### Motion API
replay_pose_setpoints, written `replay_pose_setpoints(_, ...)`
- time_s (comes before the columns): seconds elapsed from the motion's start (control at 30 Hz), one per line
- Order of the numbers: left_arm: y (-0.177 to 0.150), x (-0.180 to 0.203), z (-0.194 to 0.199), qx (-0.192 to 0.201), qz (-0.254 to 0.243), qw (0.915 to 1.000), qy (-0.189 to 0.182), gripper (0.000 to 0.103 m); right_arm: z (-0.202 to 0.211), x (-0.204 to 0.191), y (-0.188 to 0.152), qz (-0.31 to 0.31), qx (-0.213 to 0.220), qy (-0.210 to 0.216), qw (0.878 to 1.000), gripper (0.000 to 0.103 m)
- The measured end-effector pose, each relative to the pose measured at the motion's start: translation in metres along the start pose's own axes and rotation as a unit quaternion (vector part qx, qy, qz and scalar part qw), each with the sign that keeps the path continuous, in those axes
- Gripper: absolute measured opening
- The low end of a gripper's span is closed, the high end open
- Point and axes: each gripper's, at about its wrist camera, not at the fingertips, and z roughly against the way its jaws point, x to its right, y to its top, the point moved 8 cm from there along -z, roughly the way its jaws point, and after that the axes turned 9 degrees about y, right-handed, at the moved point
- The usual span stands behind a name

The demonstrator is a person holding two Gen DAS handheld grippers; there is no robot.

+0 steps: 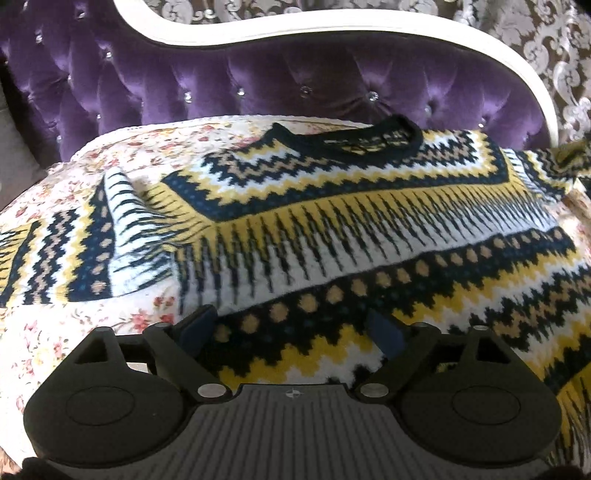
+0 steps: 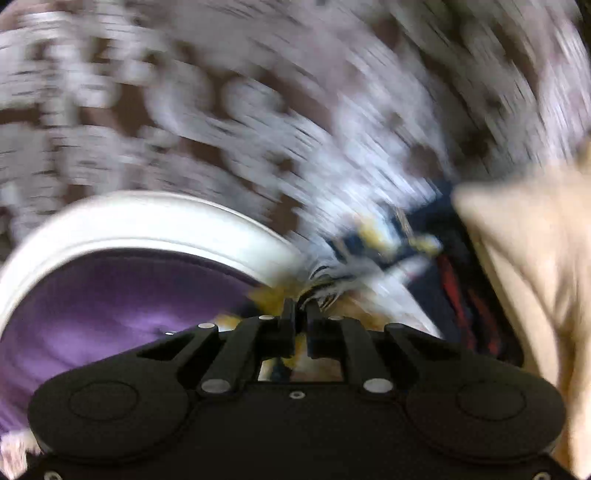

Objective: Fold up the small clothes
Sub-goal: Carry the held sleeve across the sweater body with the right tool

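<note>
Left wrist view: the patterned sweater (image 1: 332,206), knitted in yellow, white, navy and tan zigzag bands, lies spread face up on the floral bedspread (image 1: 74,332), its black collar (image 1: 347,138) toward the tufted purple headboard (image 1: 258,85) with its white curved frame (image 1: 332,29). 1 sleeve (image 1: 74,243) lies out flat to the left of the body. My left tongs (image 1: 291,330) hover over the lower part of the sweater with the 2 jaws spread wide and nothing gripped between them. Right wrist view, heavily blurred: my right tongs (image 2: 300,314) have their jaws drawn almost together, pinching a bunch of the sweater's striped knit (image 2: 325,280), which rises from the tips toward the upper right. The same purple headboard and white frame sit to the left, the brown and silver damask wall (image 2: 221,92) behind, and a beige cloth (image 2: 535,277) fills the right edge.
</note>
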Motion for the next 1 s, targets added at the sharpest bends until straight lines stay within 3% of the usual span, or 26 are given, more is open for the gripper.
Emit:
replay_pose_setpoints(0.1,0.003,-0.009,0.0,0.003,0.014,0.9999,0.002,0.088,0.027,-0.077,0.009,0.094,0.015,0.058,0.994,0.009)
replay_pose_setpoints(0.17,0.006,-0.019,0.001,0.008,0.025,0.9996,0.008,0.088,0.043,-0.141,-0.003,0.162,0.004,0.114,0.98,0.009)
replay_pose_setpoints(0.3,0.008,-0.038,0.001,0.012,0.04,0.9989,0.021,0.088,0.053,-0.246,-0.076,0.281,-0.067,0.204,0.935,0.008)
replay_pose_setpoints(0.37,0.008,-0.046,0.001,0.013,0.048,0.9984,0.026,0.088,0.044,-0.267,-0.115,0.28,-0.105,0.233,0.925,0.009)
replay_pose_setpoints(0.4,0.008,-0.049,0.001,0.013,0.05,0.9983,0.028,0.088,0.039,-0.267,-0.127,0.273,-0.112,0.232,0.927,0.01)
replay_pose_setpoints(0.43,0.009,-0.051,0.001,0.014,0.051,0.9981,0.03,0.088,0.031,-0.261,-0.136,0.258,-0.118,0.222,0.933,0.015)
replay_pose_setpoints(0.5,0.008,-0.055,0.001,0.014,0.053,0.998,0.031,0.088,0.013,-0.233,-0.141,0.206,-0.126,0.192,0.951,0.047)
replay_pose_setpoints(0.57,0.007,-0.056,0.0,0.011,0.054,0.998,0.029,0.088,-0.001,-0.187,-0.129,0.149,-0.11,0.136,0.973,0.059)
replay_pose_setpoints(0.63,0.006,-0.056,-0.001,0.008,0.057,0.998,0.027,0.088,-0.002,-0.144,-0.108,0.112,-0.074,0.08,0.988,0.061)
replay_pose_setpoints(0.7,0.007,-0.053,-0.001,0.007,0.057,0.9981,0.023,0.088,0.005,-0.096,-0.082,0.056,-0.036,0.031,0.997,0.087)
replay_pose_setpoints(0.73,0.006,-0.051,0.0,0.007,0.055,0.9982,0.021,0.088,0.006,-0.071,-0.07,0.023,-0.021,0.011,0.999,0.092)
replay_pose_setpoints(0.83,0.004,-0.045,-0.001,0.006,0.046,0.9987,0.021,0.088,0.0,-0.014,-0.047,-0.066,-0.009,-0.009,0.998,0.092)
replay_pose_setpoints(1.0,0.002,-0.042,-0.003,0.003,0.036,0.999,0.027,0.088,-0.036,0.027,-0.04,-0.172,-0.008,0.003,0.985,0.091)
